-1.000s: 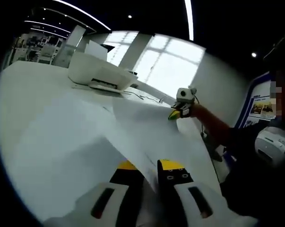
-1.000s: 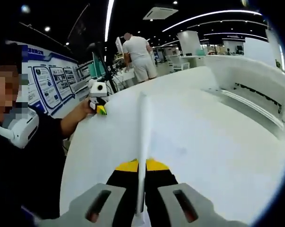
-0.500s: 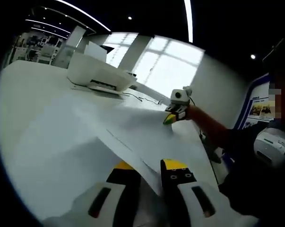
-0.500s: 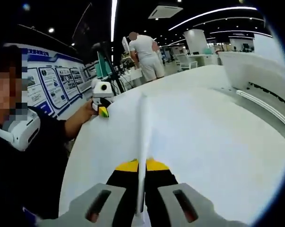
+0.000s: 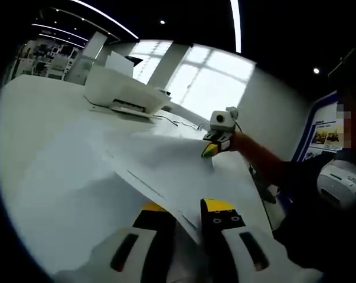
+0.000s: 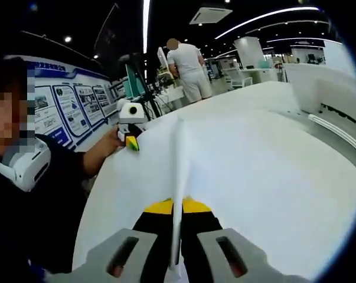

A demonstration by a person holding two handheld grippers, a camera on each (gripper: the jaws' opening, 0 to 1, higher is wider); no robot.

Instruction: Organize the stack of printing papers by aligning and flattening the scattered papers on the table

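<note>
A stack of white printing papers (image 5: 166,162) hangs raised over the white table (image 5: 42,141), gripped at two ends. In the left gripper view my left gripper (image 5: 186,221) is shut on the near edge of the papers. At the far edge my right gripper (image 5: 215,140) pinches them, held by a hand. In the right gripper view the papers (image 6: 179,159) run edge-on away from my right gripper (image 6: 176,221), which is shut on them. My left gripper (image 6: 130,138) holds their far left corner.
A white printer (image 5: 121,91) stands on the table behind the papers, with a thin cable beside it, and its front tray (image 6: 337,127) reaches the right side. The person's arm (image 5: 266,162) reaches in. Another person (image 6: 186,68) stands far back by wall posters (image 6: 77,100).
The papers have sunk lower and flatter toward the table. My right gripper has drifted a little left in the left gripper view. Both grippers keep their hold.
</note>
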